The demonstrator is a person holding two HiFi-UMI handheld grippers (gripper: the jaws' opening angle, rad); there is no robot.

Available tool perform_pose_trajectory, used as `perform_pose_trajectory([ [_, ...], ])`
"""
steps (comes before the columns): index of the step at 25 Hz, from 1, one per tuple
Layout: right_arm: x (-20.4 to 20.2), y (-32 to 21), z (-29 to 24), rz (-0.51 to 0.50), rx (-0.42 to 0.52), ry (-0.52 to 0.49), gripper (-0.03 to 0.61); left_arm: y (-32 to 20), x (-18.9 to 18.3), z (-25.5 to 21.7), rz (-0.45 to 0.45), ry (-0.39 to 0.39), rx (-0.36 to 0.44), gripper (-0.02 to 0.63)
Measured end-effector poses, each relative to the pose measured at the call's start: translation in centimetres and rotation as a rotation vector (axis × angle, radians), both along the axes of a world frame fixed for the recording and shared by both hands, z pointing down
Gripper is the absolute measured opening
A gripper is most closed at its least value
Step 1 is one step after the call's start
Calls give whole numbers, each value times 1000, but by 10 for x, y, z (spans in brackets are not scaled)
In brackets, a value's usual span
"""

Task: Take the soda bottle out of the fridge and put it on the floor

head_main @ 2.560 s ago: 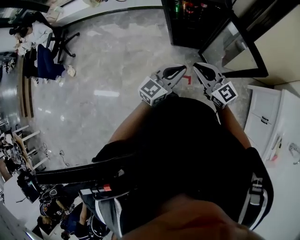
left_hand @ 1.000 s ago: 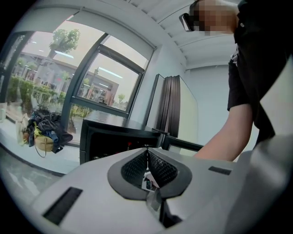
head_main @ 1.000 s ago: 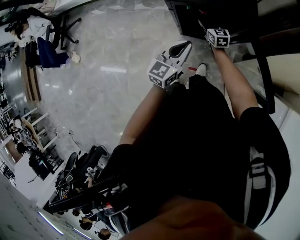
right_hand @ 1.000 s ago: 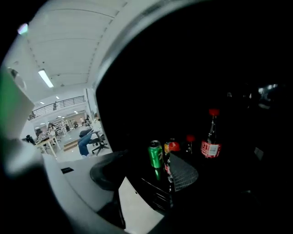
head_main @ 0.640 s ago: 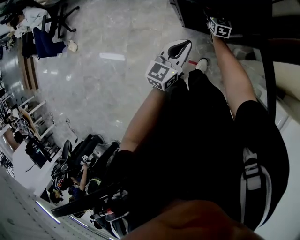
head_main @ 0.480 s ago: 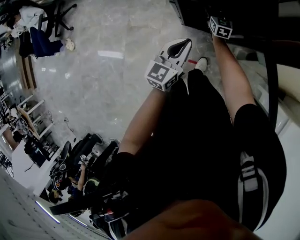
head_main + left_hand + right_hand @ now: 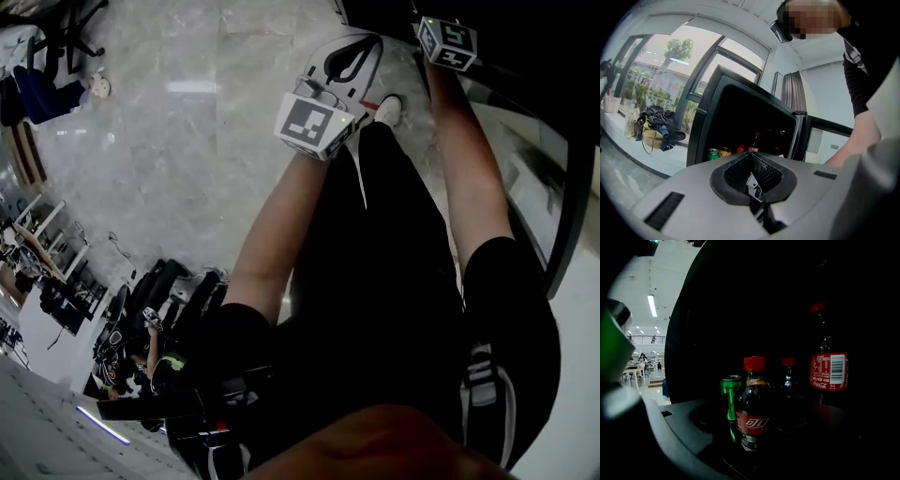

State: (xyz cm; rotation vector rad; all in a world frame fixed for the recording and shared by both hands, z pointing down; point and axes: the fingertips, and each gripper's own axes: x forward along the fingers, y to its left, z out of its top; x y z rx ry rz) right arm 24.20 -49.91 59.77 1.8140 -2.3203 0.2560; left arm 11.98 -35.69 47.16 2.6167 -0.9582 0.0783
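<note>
A small cola bottle (image 7: 751, 404) with a red cap and red label stands on the dark fridge shelf. It is between the jaws of my right gripper (image 7: 761, 430), which have just been opening wide, and the pads stand apart from it. In the head view only this gripper's marker cube (image 7: 448, 42) shows at the fridge's mouth. My left gripper (image 7: 751, 161) is shut with nothing in it. It hovers over the floor in front of the open black fridge (image 7: 740, 122) and shows beside the person's leg as my left gripper (image 7: 364, 42).
On the shelf beside the small bottle stand a green can (image 7: 729, 397), a second small bottle (image 7: 788, 376) and a tall cola bottle (image 7: 828, 366). The fridge's glass door (image 7: 567, 187) stands open at the right. Grey marble floor (image 7: 206, 141) spreads to the left.
The person has bent lower. My left gripper has sunk and drawn nearer the fridge. My right gripper, outside the fridge at first, now reaches into it.
</note>
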Motion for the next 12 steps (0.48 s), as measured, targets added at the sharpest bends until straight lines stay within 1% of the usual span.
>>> perform_pose_trajectory([
  [6,5,-5,3,-23,66,21,310,-13,21,31,13,16,48,5],
  [9,2,-6,9,-37,87,9,308,-15,19,45,11,16,56,5],
  [12,2,-3,15,-62,81,4,307,-12,17,52,8,12,55,5],
])
